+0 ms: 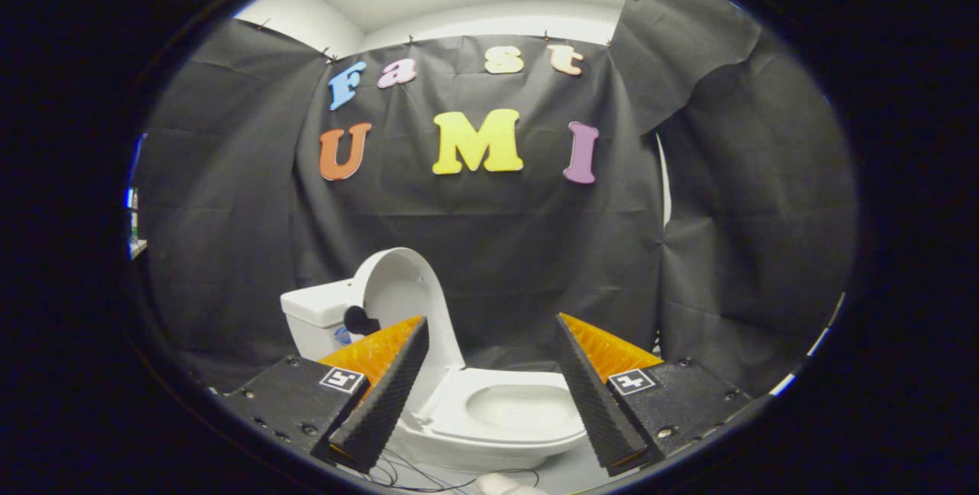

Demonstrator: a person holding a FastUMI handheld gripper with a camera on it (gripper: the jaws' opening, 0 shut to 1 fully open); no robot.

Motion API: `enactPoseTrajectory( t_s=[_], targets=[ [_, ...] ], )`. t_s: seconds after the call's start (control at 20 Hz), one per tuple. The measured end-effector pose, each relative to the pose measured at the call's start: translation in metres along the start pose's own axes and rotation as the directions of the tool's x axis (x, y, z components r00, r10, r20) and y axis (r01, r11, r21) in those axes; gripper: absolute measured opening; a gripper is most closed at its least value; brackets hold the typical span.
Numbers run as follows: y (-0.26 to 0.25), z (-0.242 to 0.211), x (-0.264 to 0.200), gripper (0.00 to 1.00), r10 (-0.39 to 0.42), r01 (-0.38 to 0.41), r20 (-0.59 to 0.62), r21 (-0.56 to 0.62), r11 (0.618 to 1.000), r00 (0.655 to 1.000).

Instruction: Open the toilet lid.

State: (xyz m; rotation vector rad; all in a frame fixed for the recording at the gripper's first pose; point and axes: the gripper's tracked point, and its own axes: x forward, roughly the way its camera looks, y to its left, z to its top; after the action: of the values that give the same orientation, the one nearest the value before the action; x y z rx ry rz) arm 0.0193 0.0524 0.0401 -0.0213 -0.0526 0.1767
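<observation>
A white toilet (497, 434) stands ahead of the fingers against the black cloth wall. Its lid (398, 288) stands raised, leaning back toward the white tank (313, 319), and the seat and bowl (520, 407) lie uncovered between the fingers. My gripper (489, 342) is open, fingers spread wide with nothing between them. The left finger (382, 395) overlaps the lid's lower edge in the view; the right finger (596, 395) sits over the seat's right side. No finger touches the toilet as far as I can tell.
Black cloth (726, 250) hangs behind and to both sides of the toilet. A thin dark cable (413, 476) lies on the pale floor just before the bowl. A small dark knob (358, 319) shows beside the tank.
</observation>
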Motion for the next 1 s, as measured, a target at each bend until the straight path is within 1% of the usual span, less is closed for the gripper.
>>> enactPoseTrajectory(
  t_s=[0.15, 0.25, 0.45, 0.65, 0.8, 1.0],
  targets=[
    [-0.033, -0.022, -0.022, 1.00, -0.049, 0.050, -0.039, 0.014, 0.999, 0.998],
    [-0.051, -0.034, -0.039, 1.00, -0.074, 0.075, -0.044, 0.032, 0.997, 0.996],
    [-0.064, -0.063, -0.057, 1.00, -0.087, 0.088, -0.037, 0.041, 0.995, 0.996],
    [-0.074, -0.067, -0.065, 1.00, -0.124, 0.124, 0.016, -0.014, 0.992, 0.992],
    [-0.075, -0.074, -0.066, 1.00, -0.130, 0.130, 0.014, -0.065, 0.989, 0.991],
    [-0.076, -0.074, -0.066, 1.00, -0.128, 0.129, 0.015, -0.062, 0.990, 0.992]
  ],
)
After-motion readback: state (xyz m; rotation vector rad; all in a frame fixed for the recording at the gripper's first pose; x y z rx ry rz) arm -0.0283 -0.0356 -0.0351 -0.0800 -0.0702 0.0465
